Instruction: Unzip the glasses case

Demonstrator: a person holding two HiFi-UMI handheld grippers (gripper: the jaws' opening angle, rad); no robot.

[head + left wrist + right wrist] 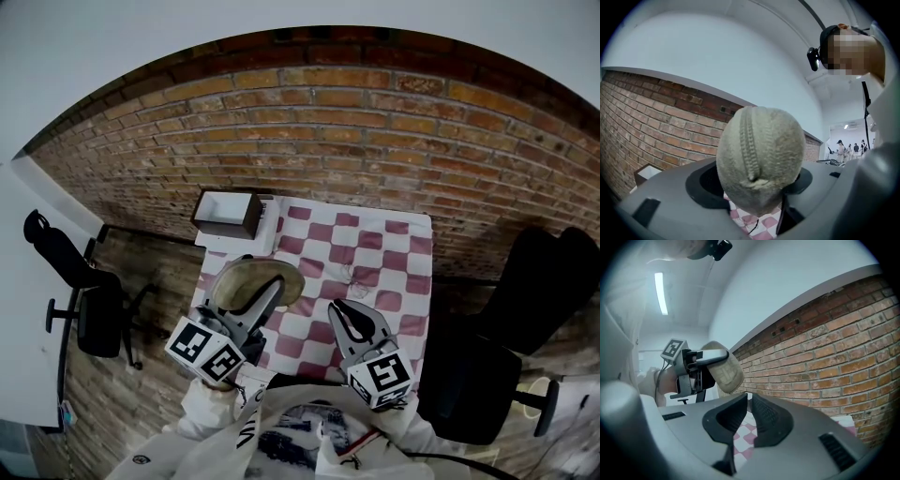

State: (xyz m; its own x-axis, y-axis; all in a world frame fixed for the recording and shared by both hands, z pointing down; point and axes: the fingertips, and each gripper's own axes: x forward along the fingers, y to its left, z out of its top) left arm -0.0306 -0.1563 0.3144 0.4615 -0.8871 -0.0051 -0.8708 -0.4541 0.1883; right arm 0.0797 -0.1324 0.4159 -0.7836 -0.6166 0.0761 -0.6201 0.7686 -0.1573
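Observation:
My left gripper (pixel 270 292) is shut on a beige fabric glasses case (pixel 253 283), which hangs in the air above the near left of the checked cloth. In the left gripper view the case (pixel 759 157) fills the middle between the jaws, and its zipper (pixel 748 140) runs up the facing end. The right gripper (pixel 347 317) hovers to the right of the case, apart from it, shut with nothing in it. In the right gripper view its jaws (pixel 750 405) stand almost together, with the case (pixel 725 369) and the left gripper (pixel 696 365) off to the left.
A small table with a pink and white checked cloth (pixel 380 246) stands against a brick wall. A dark open box (pixel 228 214) sits at its far left corner. A small thin wiry thing (pixel 354 274) lies mid-cloth. Black chairs stand at the left (pixel 89 300) and right (pixel 530 300).

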